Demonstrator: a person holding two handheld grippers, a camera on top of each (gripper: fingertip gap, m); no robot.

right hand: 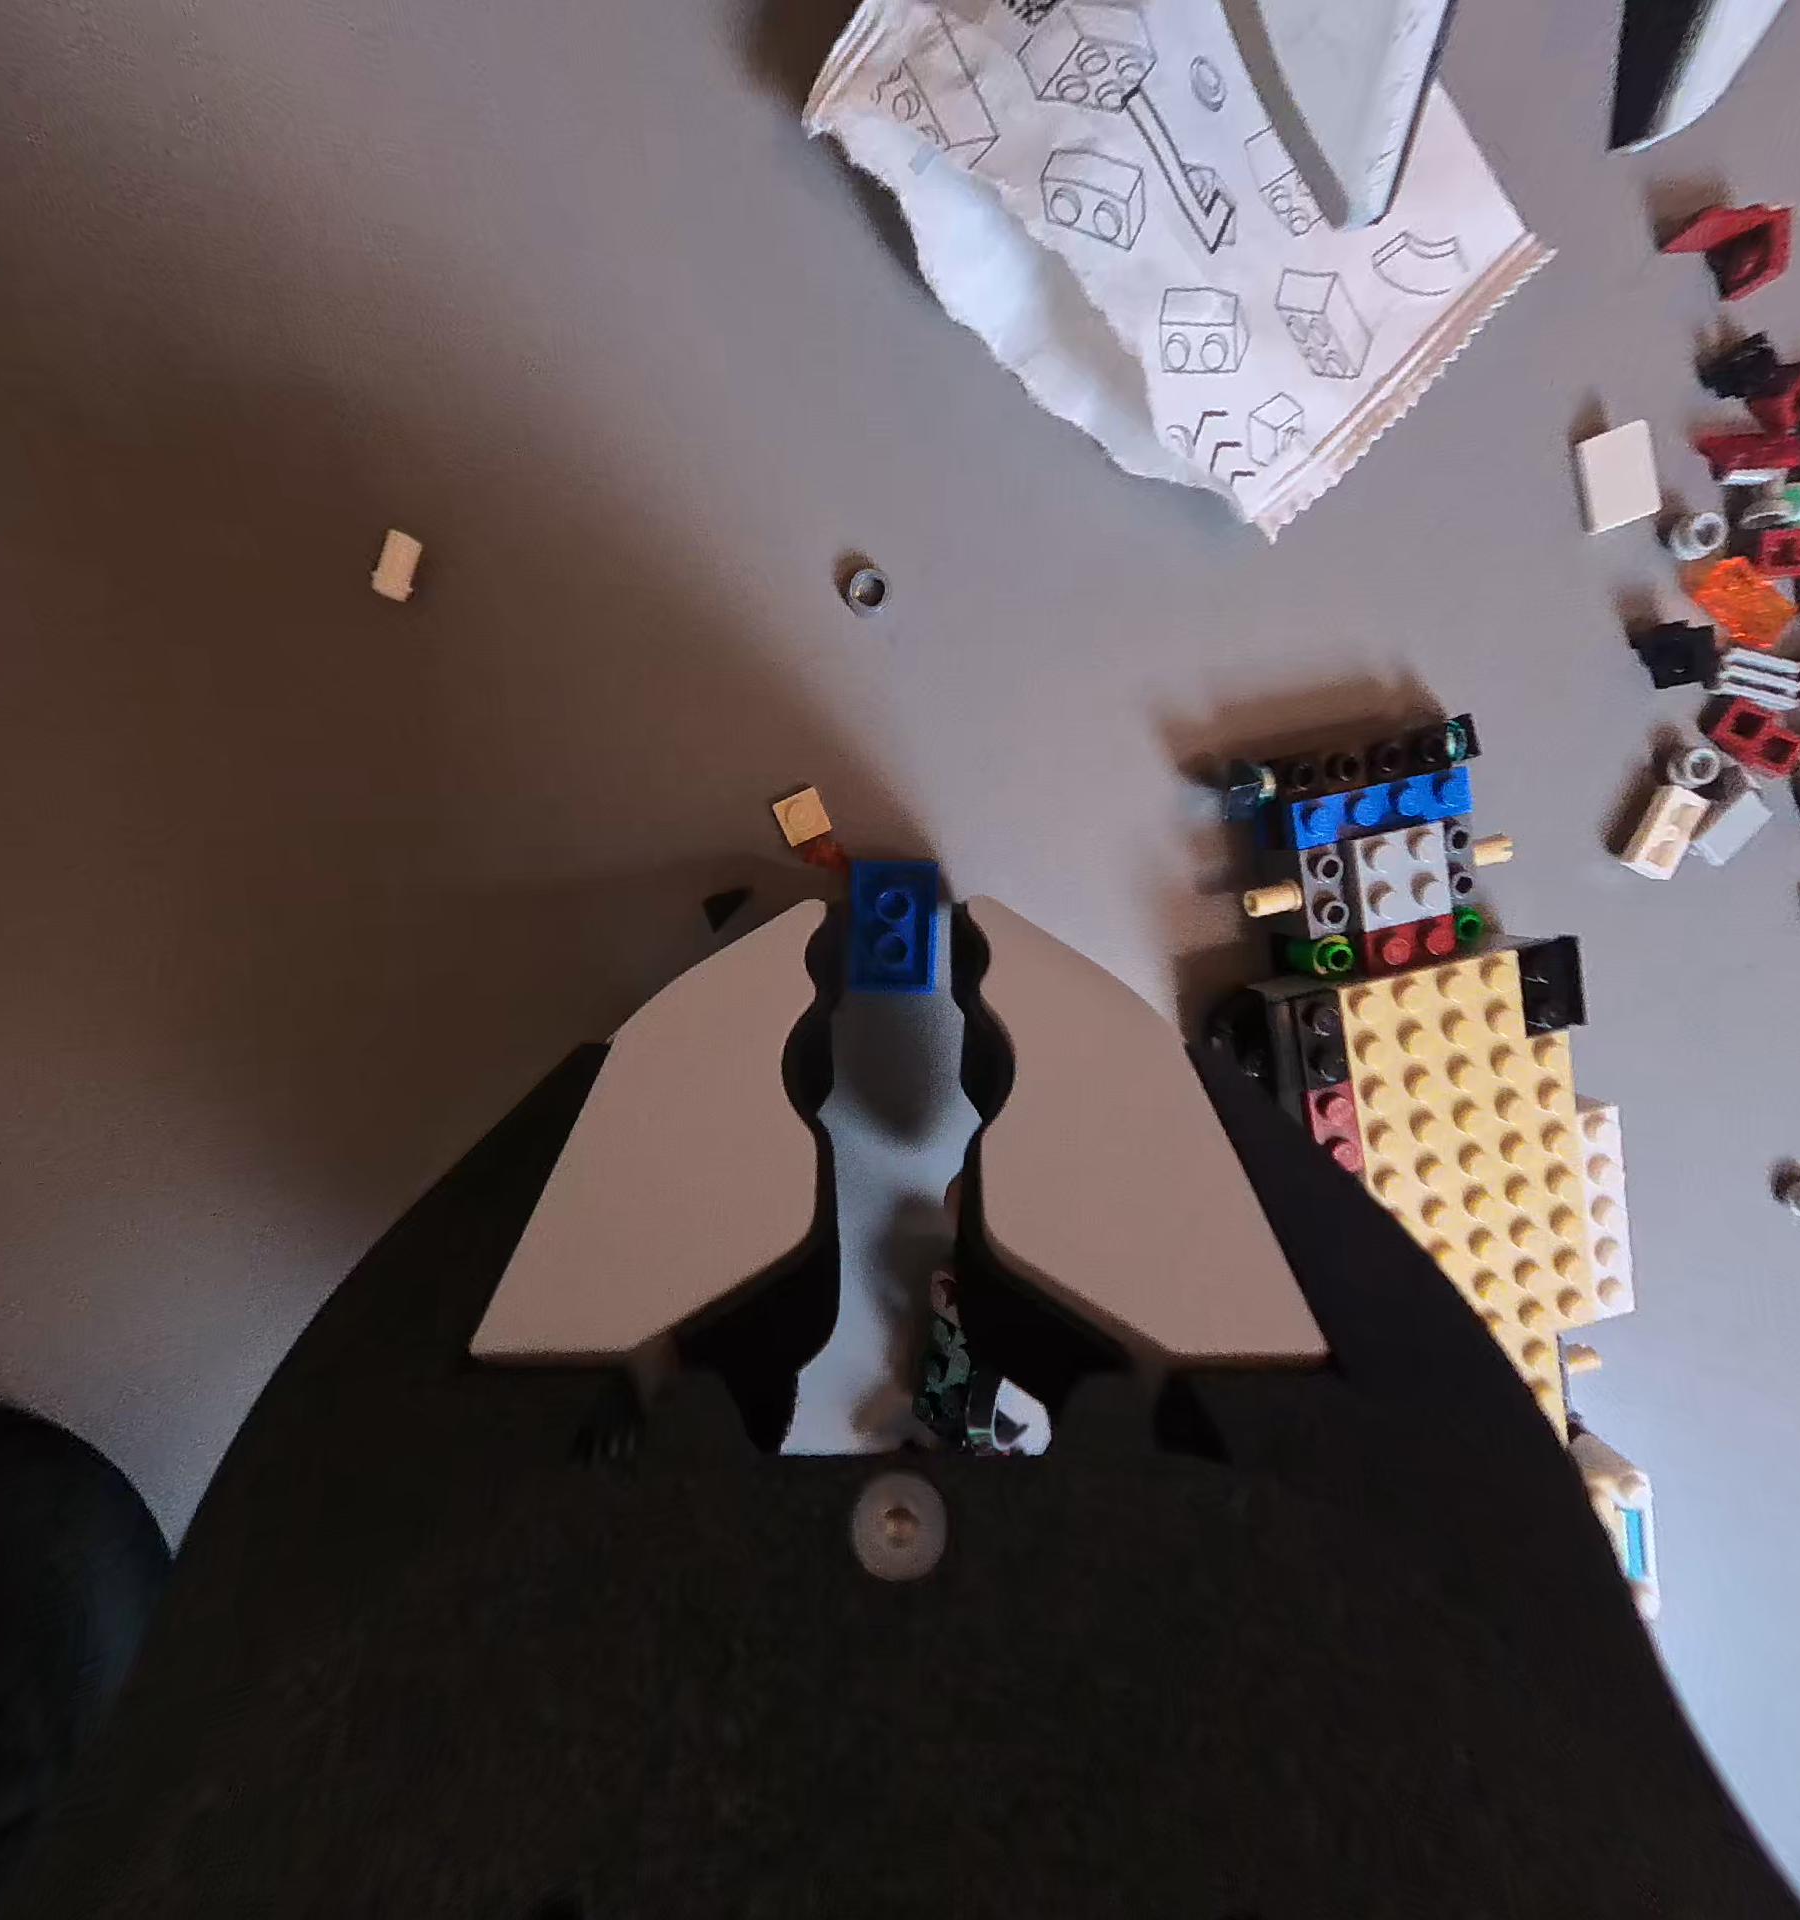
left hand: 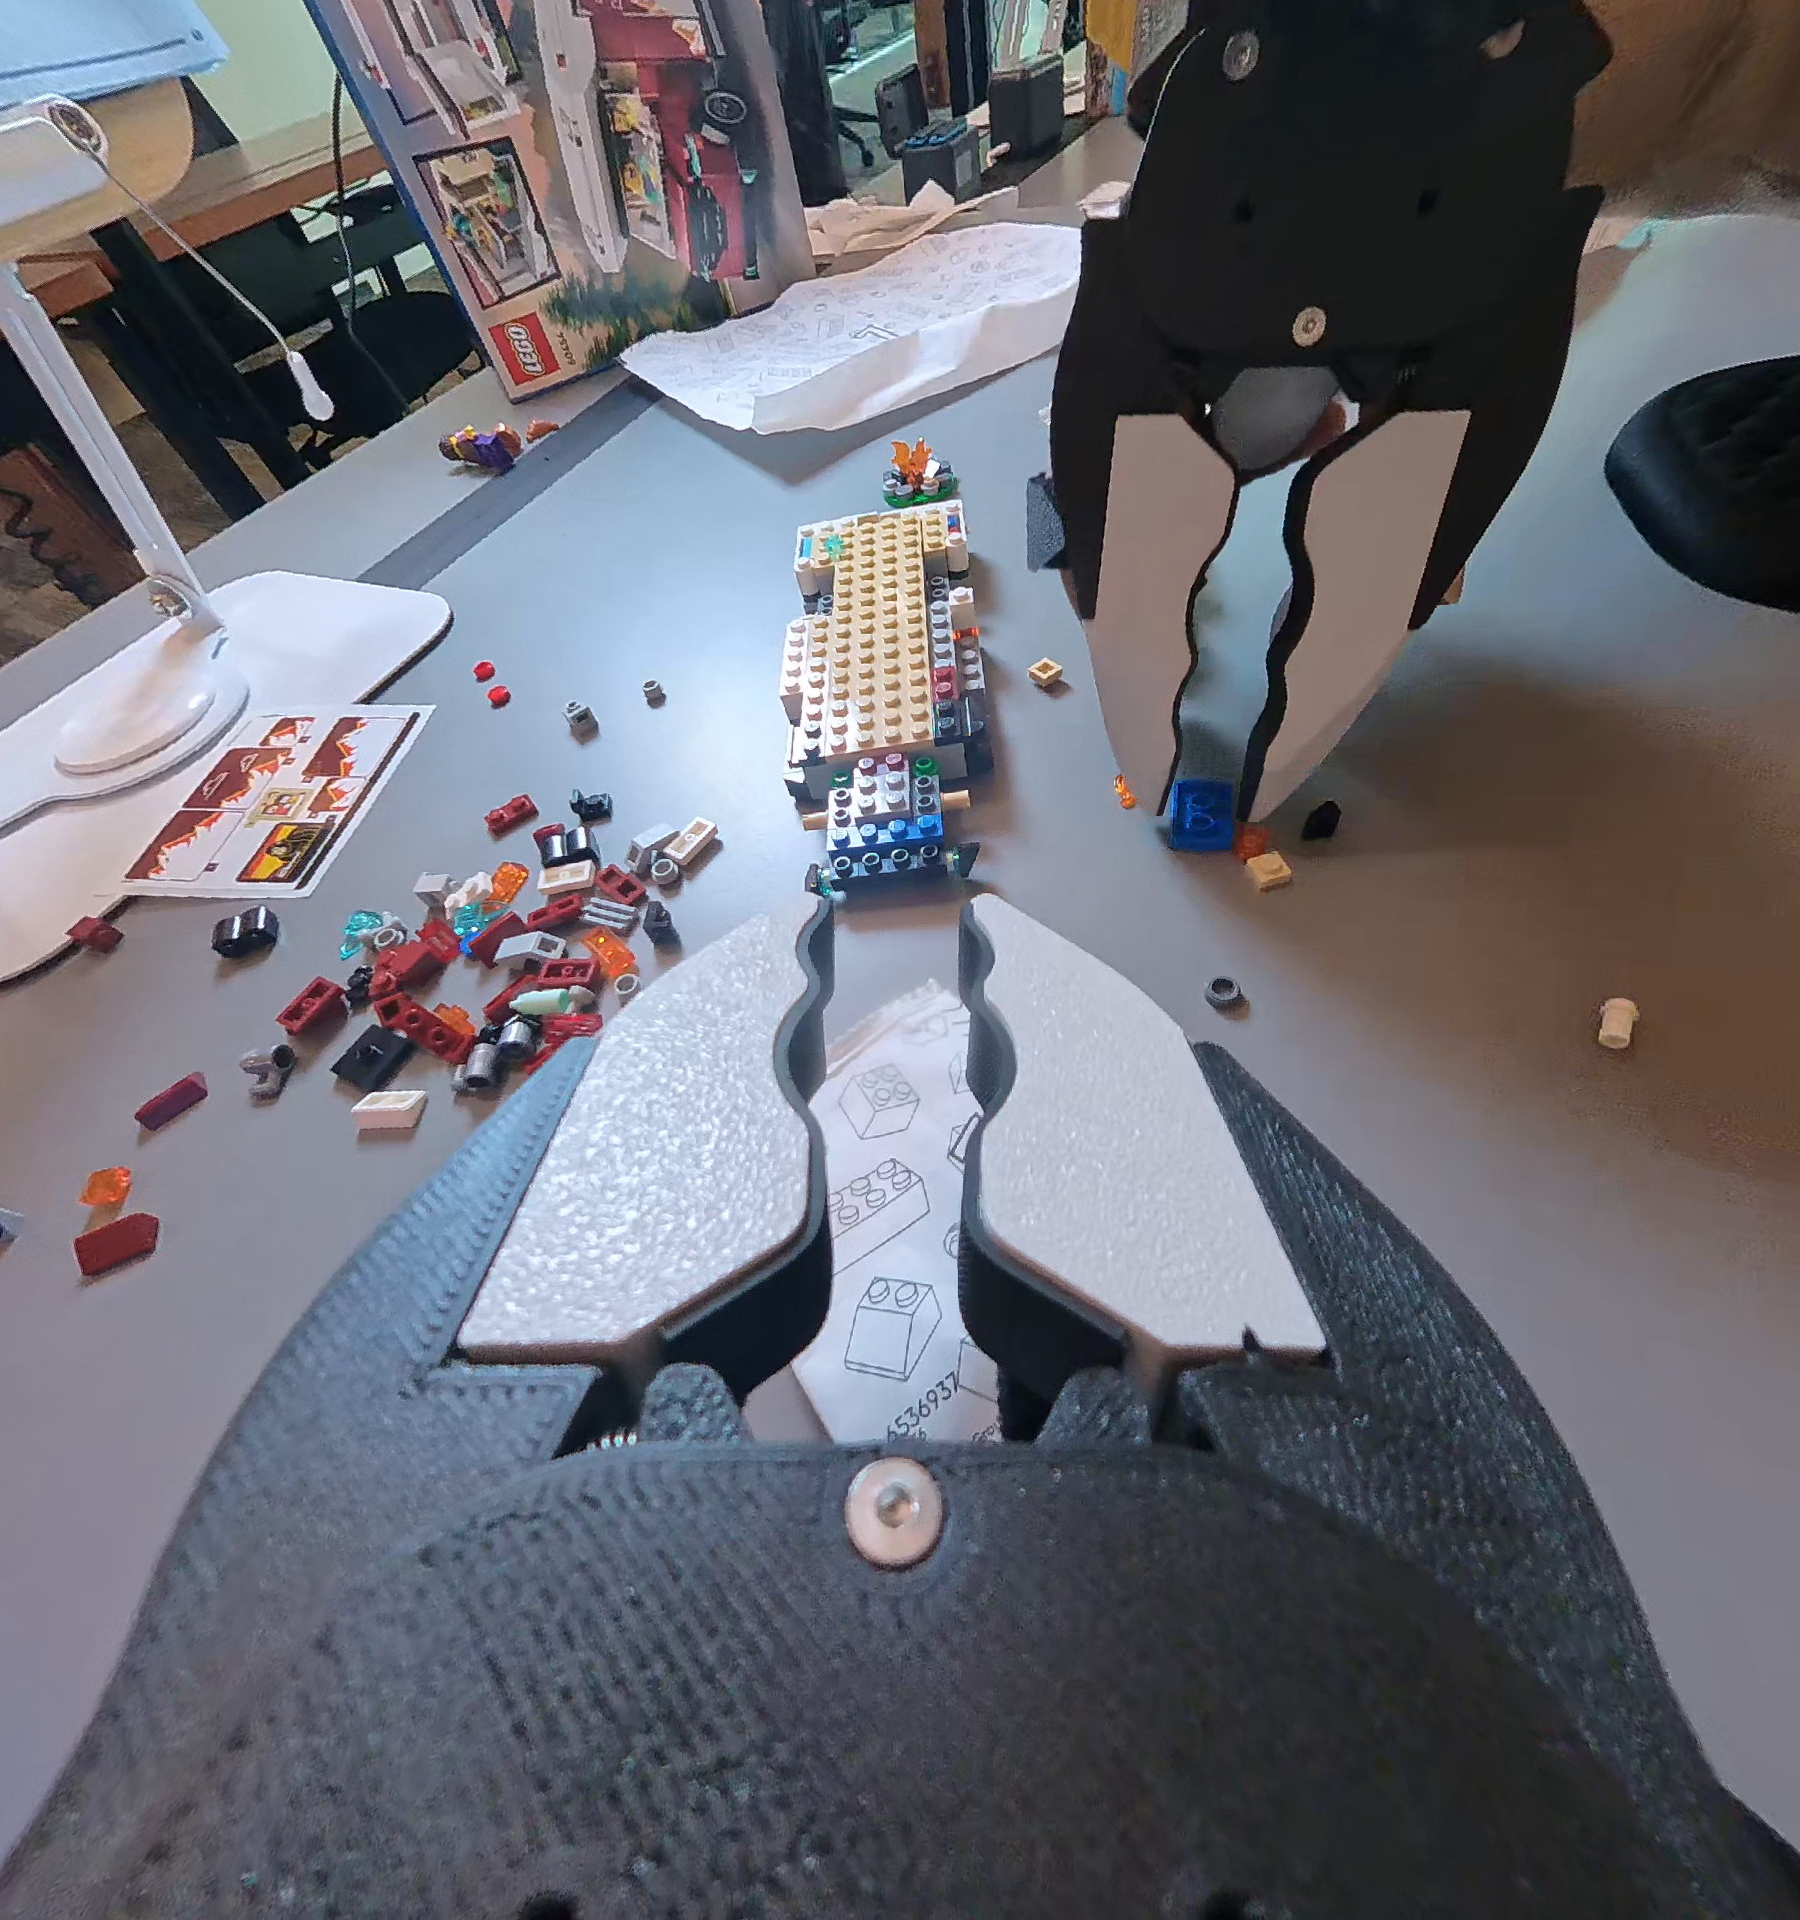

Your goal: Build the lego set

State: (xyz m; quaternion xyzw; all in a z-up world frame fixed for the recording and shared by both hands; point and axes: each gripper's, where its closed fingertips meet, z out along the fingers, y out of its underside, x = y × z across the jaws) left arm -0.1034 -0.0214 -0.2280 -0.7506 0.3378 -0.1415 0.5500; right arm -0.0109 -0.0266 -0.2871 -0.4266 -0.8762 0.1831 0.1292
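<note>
Worktop is grey and wide, with lots of bare room on my right side. Next biggest is the toy box standing at the far edge, then the white lamp base on my left. In the middle lies the long brick model, its long side running away from me, blue end nearest. A pile of loose red bricks sits left of my left tongs, which are open with nothing in them, over a printed paper bag. My right tongs stand tips down around a little blue brick. The brick's long side runs along the fingers. I see a gap at one side, so it is not gripped. A small tan square lies just beside it.
</note>
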